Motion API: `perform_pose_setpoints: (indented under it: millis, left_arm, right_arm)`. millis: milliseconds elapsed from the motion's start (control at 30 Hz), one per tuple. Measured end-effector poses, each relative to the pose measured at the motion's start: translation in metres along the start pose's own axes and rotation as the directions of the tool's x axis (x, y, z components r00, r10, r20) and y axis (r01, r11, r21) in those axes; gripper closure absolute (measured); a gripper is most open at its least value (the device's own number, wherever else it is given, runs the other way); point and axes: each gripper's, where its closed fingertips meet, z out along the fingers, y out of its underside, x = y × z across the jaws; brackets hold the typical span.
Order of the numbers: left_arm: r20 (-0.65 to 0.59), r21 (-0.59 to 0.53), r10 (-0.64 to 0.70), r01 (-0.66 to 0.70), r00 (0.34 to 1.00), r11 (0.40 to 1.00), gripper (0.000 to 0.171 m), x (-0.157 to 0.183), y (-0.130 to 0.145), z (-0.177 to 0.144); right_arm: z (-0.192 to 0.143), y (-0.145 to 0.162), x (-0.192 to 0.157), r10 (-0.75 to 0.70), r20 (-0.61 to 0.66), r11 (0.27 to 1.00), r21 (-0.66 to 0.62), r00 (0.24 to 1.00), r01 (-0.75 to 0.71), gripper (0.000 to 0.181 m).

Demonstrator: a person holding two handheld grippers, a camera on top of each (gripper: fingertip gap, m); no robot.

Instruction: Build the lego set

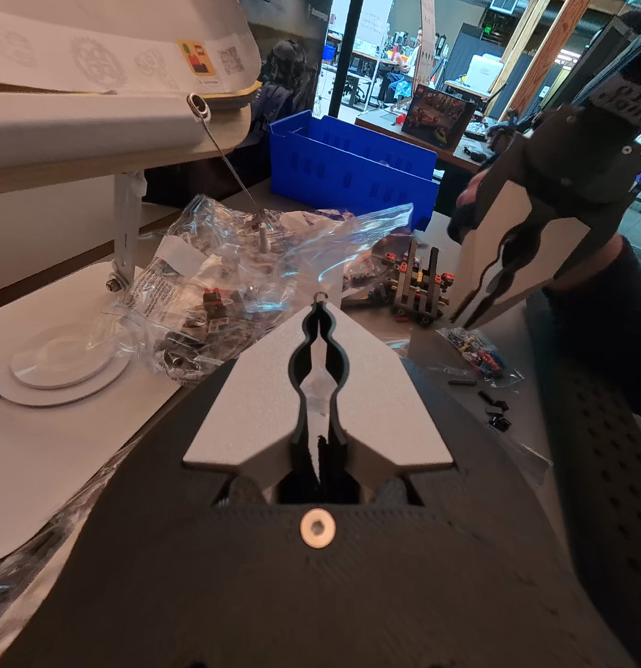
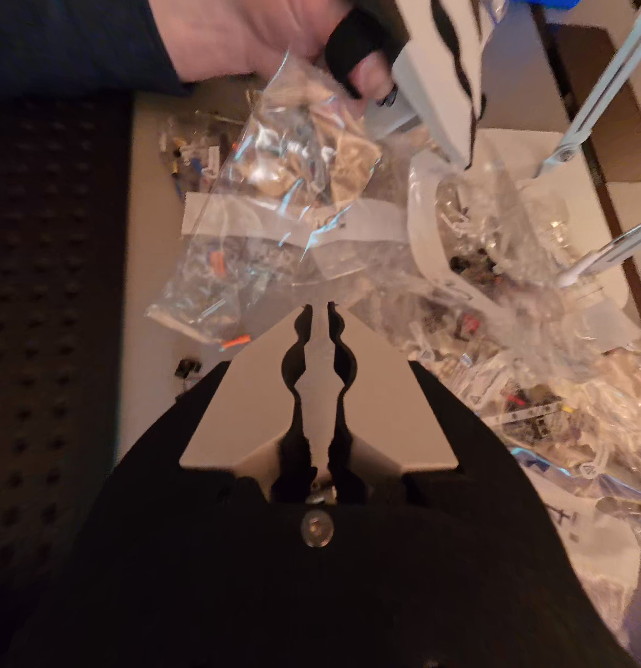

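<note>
Plastic bags (image 1: 239, 289) of loose pieces are lying heaped across the desk (image 1: 420, 347), beside the half-built model (image 1: 420, 285). Left gripper (image 1: 319, 304) jaws are pinching a thin wire hook (image 1: 321, 296); right gripper (image 2: 320, 307) jaws are hovering narrowly parted, empty.

An open workshop or lab: rows of cluttered work desks (image 1: 369, 68) stand behind the counter (image 1: 492, 339), exposed timber posts (image 1: 550, 47) rise alongside, and a blue plastic parts bin (image 1: 351, 170) sits nearby.
</note>
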Motion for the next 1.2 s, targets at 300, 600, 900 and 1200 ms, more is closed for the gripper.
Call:
perform_pose_setpoints:
  millis: [300, 600, 900, 1200]
  left_arm:
    - [0.029, 0.051, -0.037, 0.036, 0.999, 0.998, 0.171, -0.016, -0.008, -0.017]
    - [0.012, 0.035, -0.028, 0.028, 1.0, 0.999, 0.171, -0.011, -0.006, -0.013]
    - [0.008, 0.029, -0.025, 0.025, 1.0, 0.999, 0.171, -0.009, -0.005, -0.012]
    - [0.007, 0.026, -0.02, 0.02, 1.0, 0.999, 0.171, -0.008, -0.005, -0.011]
  right_arm:
    - [0.02, 0.047, -0.051, 0.003, 0.224, 0.969, -0.241, 0.975, 0.052, 0.167]
    - [0.052, 0.061, -0.069, -0.006, 0.299, 0.936, -0.334, 0.954, 0.11, 0.155]
    - [0.06, 0.065, -0.068, -0.021, 0.285, 0.922, -0.365, 0.958, 0.129, 0.17]
    - [0.052, 0.067, -0.062, -0.017, 0.262, 0.923, -0.367, 0.965, 0.115, 0.163]
